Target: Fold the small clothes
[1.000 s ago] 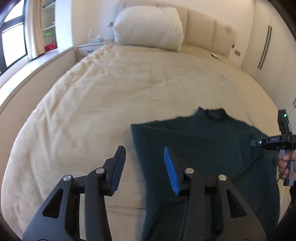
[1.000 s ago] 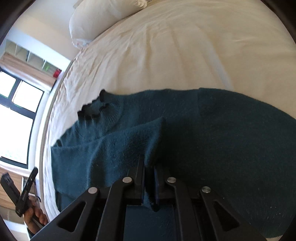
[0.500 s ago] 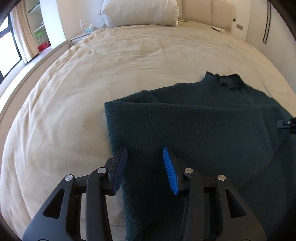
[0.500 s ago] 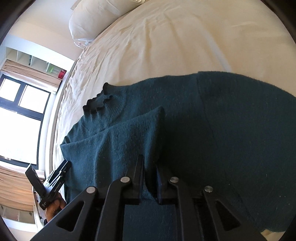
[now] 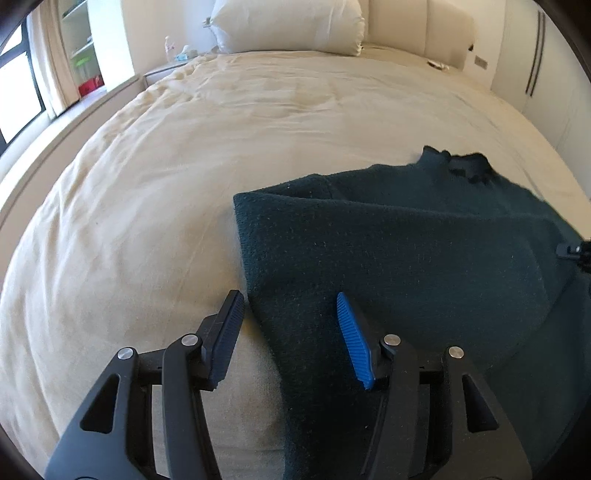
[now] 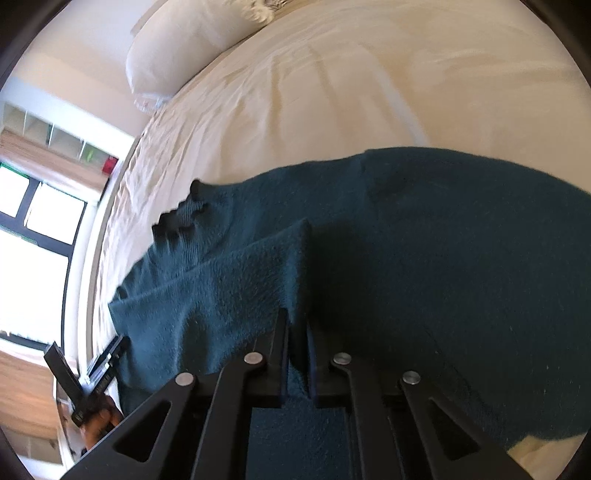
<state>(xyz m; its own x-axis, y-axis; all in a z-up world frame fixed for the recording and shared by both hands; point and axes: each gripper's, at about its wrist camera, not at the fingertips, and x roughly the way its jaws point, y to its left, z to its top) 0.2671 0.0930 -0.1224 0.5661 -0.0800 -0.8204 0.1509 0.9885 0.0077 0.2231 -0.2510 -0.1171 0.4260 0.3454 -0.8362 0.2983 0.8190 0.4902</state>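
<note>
Bed (image 5: 155, 192): sweater (image 6: 443, 258) fold between right gripper (image 6: 297, 343) jaws.

The bed (image 5: 155, 192) is viewed low toward the pillow (image 5: 288, 26) from the left wrist; the right wrist view is rolled sideways, closer. The sweater (image 5: 406, 251) is shared.

Black left gripper (image 5: 290, 332) with ribbed blue pads (image 5: 352, 341), silver screws; black right gripper (image 6: 297, 345), same screws.
</note>
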